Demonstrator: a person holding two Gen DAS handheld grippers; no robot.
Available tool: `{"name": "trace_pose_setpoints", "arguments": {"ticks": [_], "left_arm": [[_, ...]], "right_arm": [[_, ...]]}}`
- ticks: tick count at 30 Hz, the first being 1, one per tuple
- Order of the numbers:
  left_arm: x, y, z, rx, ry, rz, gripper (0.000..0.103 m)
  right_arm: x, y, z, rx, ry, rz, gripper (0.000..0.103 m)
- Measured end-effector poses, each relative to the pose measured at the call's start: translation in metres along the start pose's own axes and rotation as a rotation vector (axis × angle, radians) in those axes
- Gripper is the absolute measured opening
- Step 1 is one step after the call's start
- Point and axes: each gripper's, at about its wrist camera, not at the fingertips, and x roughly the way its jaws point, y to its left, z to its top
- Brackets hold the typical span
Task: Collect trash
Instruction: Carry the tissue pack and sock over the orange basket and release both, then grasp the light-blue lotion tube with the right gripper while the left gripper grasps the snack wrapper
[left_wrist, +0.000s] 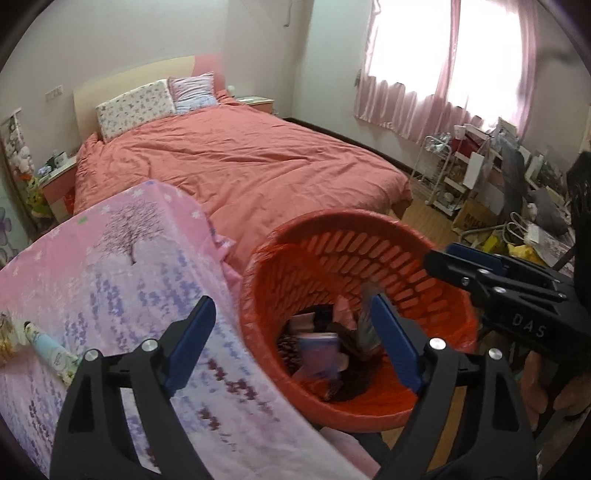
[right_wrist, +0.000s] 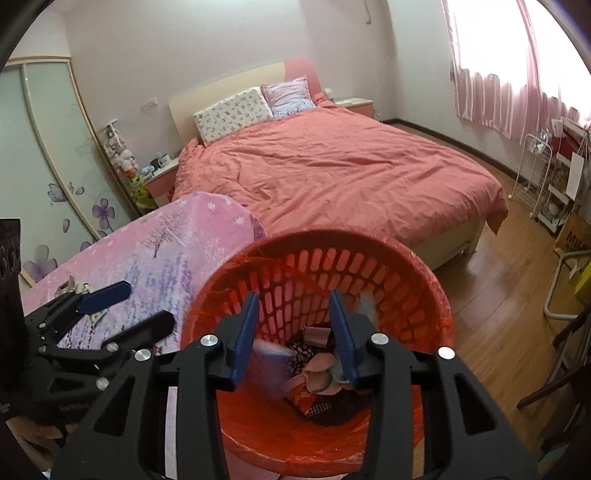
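Note:
An orange slatted trash basket (left_wrist: 369, 258) (right_wrist: 369, 266) with an orange liner stands beside the pink-covered table and holds several pieces of trash (left_wrist: 325, 343) (right_wrist: 317, 376). A blurred bluish packet (right_wrist: 267, 363) (left_wrist: 319, 350) is in the air inside the basket, below my right gripper. My right gripper (right_wrist: 293, 332) is open and empty over the basket mouth; it also shows in the left wrist view (left_wrist: 443, 260). My left gripper (left_wrist: 291, 339) is open and empty, spanning the table edge and the basket; it also shows in the right wrist view (right_wrist: 147, 306).
The table's pink floral cloth (left_wrist: 110, 266) (right_wrist: 177, 251) carries a light tube (left_wrist: 51, 354) and small wrappers (right_wrist: 74, 286). A bed with a salmon cover (left_wrist: 240, 162) lies behind. Cluttered racks and bags (left_wrist: 498, 192) line the right wall on wooden floor.

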Motion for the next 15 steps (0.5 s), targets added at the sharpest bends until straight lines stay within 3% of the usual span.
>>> {"name": "trace_pose_setpoints", "arguments": {"ticks": [8,15], "left_arm": [[-0.019,0.053,-0.018,-0.057,0.005,0.115,0.086],[-0.047,0.137,-0.049,-0.135,0.017,0.298,0.089]], "right_arm": [[-0.002,0.016,-0.008,-0.024,0.014,0.006,0.050],[0.004,0.060,-0.023,-0.082,0.047,0.050,0.051]]}}
